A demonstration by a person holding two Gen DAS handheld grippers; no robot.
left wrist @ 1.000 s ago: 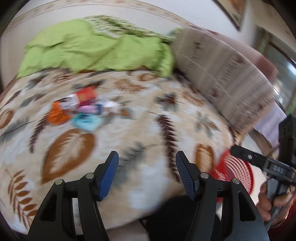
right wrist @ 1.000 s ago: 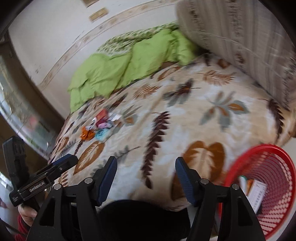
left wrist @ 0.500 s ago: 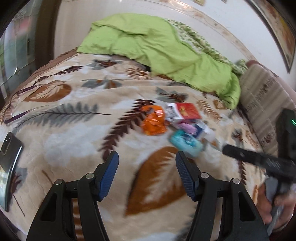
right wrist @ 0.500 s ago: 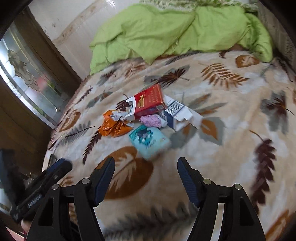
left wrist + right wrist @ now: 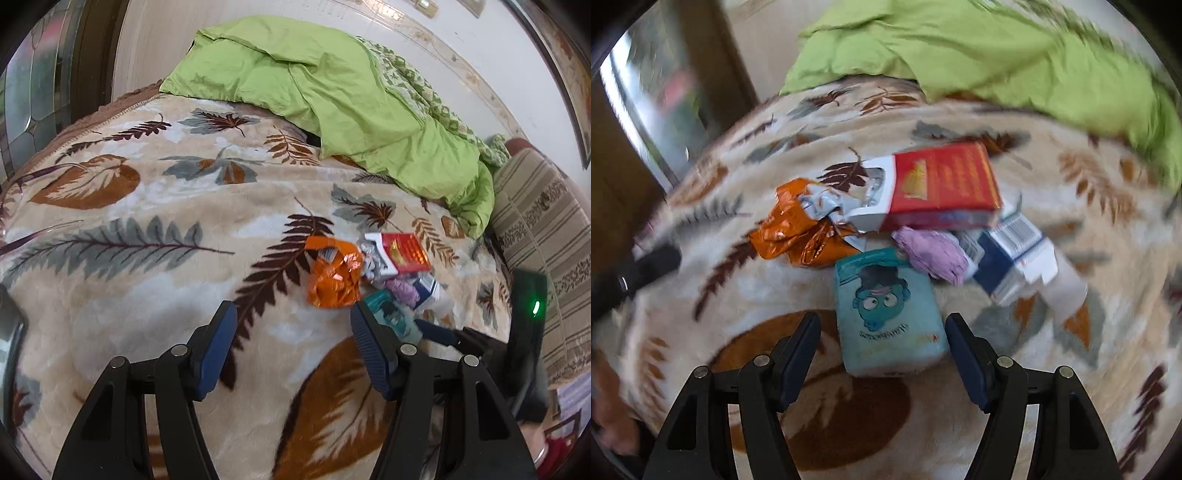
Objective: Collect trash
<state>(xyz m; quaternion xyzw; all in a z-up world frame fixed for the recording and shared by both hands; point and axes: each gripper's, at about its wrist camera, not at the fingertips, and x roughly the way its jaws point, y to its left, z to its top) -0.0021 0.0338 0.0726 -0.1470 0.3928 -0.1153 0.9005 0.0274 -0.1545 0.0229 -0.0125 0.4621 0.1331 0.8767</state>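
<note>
1. The bed's leaf-print blanket (image 5: 155,206) carries everything; it fills most of both wrist views.
2. A green quilt (image 5: 332,92) lies crumpled along the far edge of the bed, by the wall, and a striped cushion (image 5: 535,229) stands at the right edge.
3. The trash sits in one small heap on the blanket, toward the right edge and nearer the quilt than the near edge.
4. The red carton (image 5: 942,184), with its white flap open, lies at the far side of the heap.
5. The teal packet (image 5: 890,314), printed with a cartoon face, lies flat at the near side – its near end reaches in between the right gripper's fingers.
6. The orange wrapper (image 5: 798,232), crumpled, touches the carton's flap on the heap's left side.
7. The blue-and-white box (image 5: 1015,258), barcode up, lies at the heap's right side.
8. The lilac wad (image 5: 934,251) sits between the carton, the packet and the box.
9. The right gripper (image 5: 882,350) is spread wide, its pads clear of the packet on both sides.
10. The left gripper (image 5: 291,347) is spread too, with only blanket between its fingers – the wrapper lies just beyond its tips.
</note>
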